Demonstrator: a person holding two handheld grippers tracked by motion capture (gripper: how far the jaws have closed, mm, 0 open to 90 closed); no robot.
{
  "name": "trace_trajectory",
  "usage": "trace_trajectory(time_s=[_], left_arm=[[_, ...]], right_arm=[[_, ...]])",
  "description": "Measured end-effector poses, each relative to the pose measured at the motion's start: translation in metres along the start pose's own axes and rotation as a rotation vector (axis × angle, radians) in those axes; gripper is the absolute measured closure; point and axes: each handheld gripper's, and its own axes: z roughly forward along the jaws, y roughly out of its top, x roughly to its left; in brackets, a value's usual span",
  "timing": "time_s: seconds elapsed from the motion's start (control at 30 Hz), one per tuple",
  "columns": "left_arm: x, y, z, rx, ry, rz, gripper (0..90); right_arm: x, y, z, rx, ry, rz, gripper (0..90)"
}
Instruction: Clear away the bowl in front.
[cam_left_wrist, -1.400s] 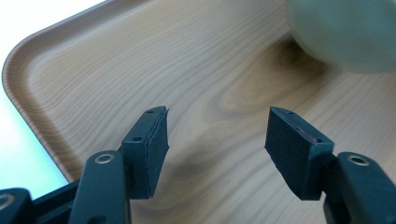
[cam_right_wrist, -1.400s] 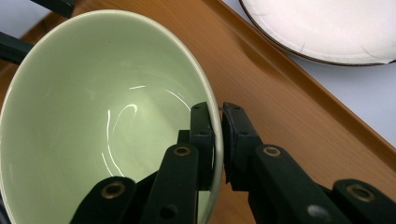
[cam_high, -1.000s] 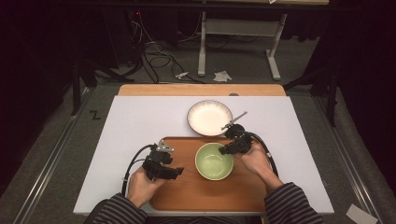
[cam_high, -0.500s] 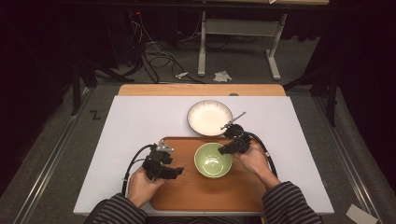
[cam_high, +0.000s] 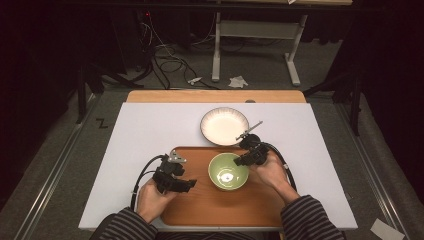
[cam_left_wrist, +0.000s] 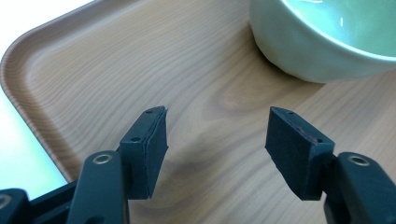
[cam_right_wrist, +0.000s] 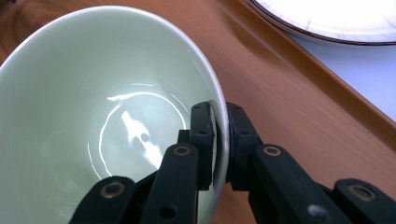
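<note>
The green bowl (cam_right_wrist: 107, 116) is gripped at its rim by the right gripper (cam_right_wrist: 220, 140), one jaw inside the wall and one outside, clamped tight on the thin edge. The bowl is seen sitting on the wooden tray (cam_high: 200, 210), towards the tray's far right part, with the white plate (cam_high: 224, 126) just beyond the tray's far edge on the white table (cam_high: 140, 135).

The bowl looks to be glazed ceramic, so it is judged stiff, fairly heavy for its size, and breakable if knocked or dropped. The glaze is glossy, with bright reflections on the inside, so a slippery surface is to be expected; a pinch on the rim alone could let it swing or slide once lifted. The rim is the sensible place to be held, since the rounded wall offers nothing else for two narrow jaws, and a firm, level carry is called for.

As to looks: a pale green colour inside and out, a deep round form, a smooth thin lip, nothing held inside.

The left gripper (cam_left_wrist: 215, 140) is held over the bare tray beside the bowl, its jaws spread wide apart with nothing between them.
</note>
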Motion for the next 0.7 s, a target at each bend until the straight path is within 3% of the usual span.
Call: trace_trajectory(time_s=[0.17, 0.47, 0.7], left_arm=[[-0.0002, 0.0014, 0.0009, 0.013, 0.024, 0.001, 38.7], [0.0002, 0.0016, -0.0001, 0.014, 0.023, 0.002, 38.8], [0.0002, 0.0017, 0.0005, 0.017, 0.023, 0.0, 38.8]], right_arm=[[0.0011, 0.0003, 0.0003, 0.007, -0.008, -0.013, 84.9], [0.0031, 0.0011, 0.0033, 0.012, -0.022, -0.014, 80.4], [0.0036, 0.0001, -0.0004, -0.003, -0.039, -0.017, 60.9]])
